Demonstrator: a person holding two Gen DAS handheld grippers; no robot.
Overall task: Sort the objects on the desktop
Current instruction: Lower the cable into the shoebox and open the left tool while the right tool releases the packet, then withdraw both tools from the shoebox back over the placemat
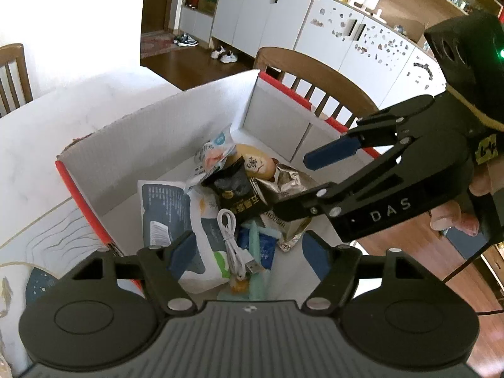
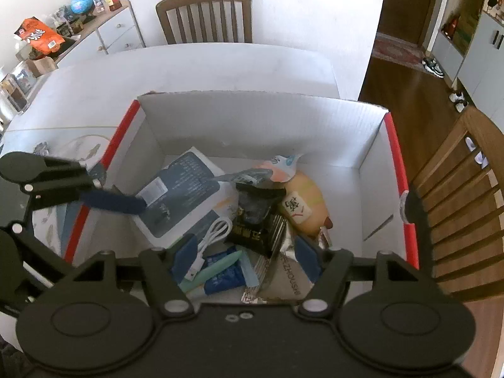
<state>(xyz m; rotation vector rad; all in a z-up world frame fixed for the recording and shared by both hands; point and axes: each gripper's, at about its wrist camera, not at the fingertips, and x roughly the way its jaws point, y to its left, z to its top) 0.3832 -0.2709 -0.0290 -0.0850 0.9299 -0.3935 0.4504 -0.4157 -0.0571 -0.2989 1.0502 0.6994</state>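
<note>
A white cardboard box with red edges (image 1: 163, 145) (image 2: 252, 126) stands on the white table. It holds a white-and-blue carton (image 1: 167, 214) (image 2: 186, 195), a black snack packet (image 1: 236, 195) (image 2: 255, 220), a yellow plush toy (image 1: 255, 160) (image 2: 307, 204), a white USB cable (image 1: 234, 245) (image 2: 211, 236), a silver packet (image 1: 293, 195) and blue sachets (image 2: 225, 274). My left gripper (image 1: 249, 255) is open and empty above the box. My right gripper (image 2: 245, 258) is open and empty above it too; it also shows in the left wrist view (image 1: 308, 186).
Wooden chairs stand at the table's far side (image 2: 206, 15) and beside the box (image 1: 315, 75) (image 2: 456, 208). White cabinets (image 1: 267, 15) line the back wall. A patterned mat (image 1: 41, 245) lies left of the box. A sideboard with clutter (image 2: 78, 25) stands far left.
</note>
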